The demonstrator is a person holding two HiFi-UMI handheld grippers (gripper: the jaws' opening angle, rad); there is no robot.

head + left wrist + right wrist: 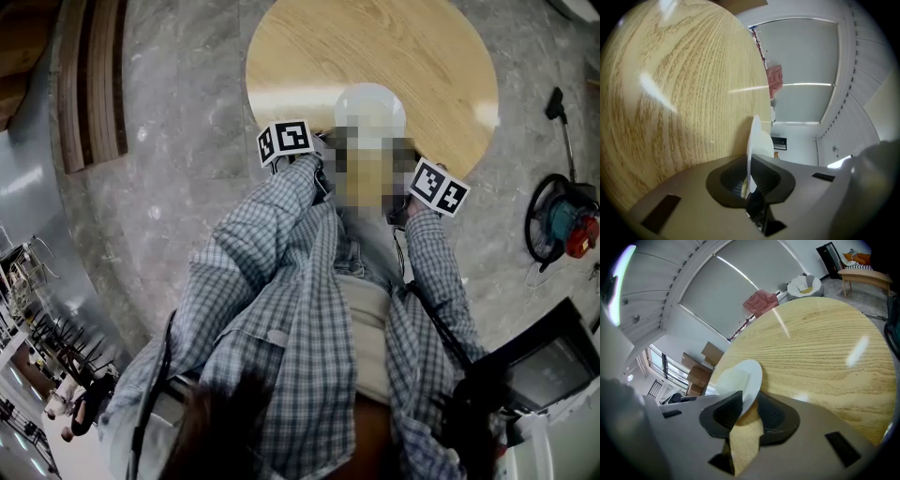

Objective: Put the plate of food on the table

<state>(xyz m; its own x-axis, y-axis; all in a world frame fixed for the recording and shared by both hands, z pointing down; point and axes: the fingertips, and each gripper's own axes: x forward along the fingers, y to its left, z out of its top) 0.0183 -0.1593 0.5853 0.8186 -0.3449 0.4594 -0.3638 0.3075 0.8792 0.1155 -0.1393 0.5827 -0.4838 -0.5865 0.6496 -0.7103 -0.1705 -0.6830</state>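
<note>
Gripping the round white plate [370, 105] from both sides, I have it at the near edge of the round light-wood table [375, 47], its far part over the tabletop. I cannot tell whether its underside touches the wood or hangs just above it.

My left gripper [750, 183] is closed narrow on the plate's left rim. In the left gripper view the plate stands edge-on as a thin white line, pinched between the two dark ribbed pads [733, 180], with the wood grain filling the space beside it.

My right gripper [749, 412] holds the opposite rim. Its jaws stand wider, and the rim passes at a slant between the pads [725, 414], touching both. A pale block of food [732, 379] lies on the plate's upper face in the right gripper view.

Each gripper's cube with black-and-white square markers shows in the head view, the left one [284, 141] and the right one [439, 186], on either side of the plate. My blue-and-white checked sleeves [272, 234] reach towards the table.

Grey stone floor [187, 141] surrounds the table. A blue and red machine with a black hose [567, 223] sits on the floor, well apart from the table's right edge.
</note>
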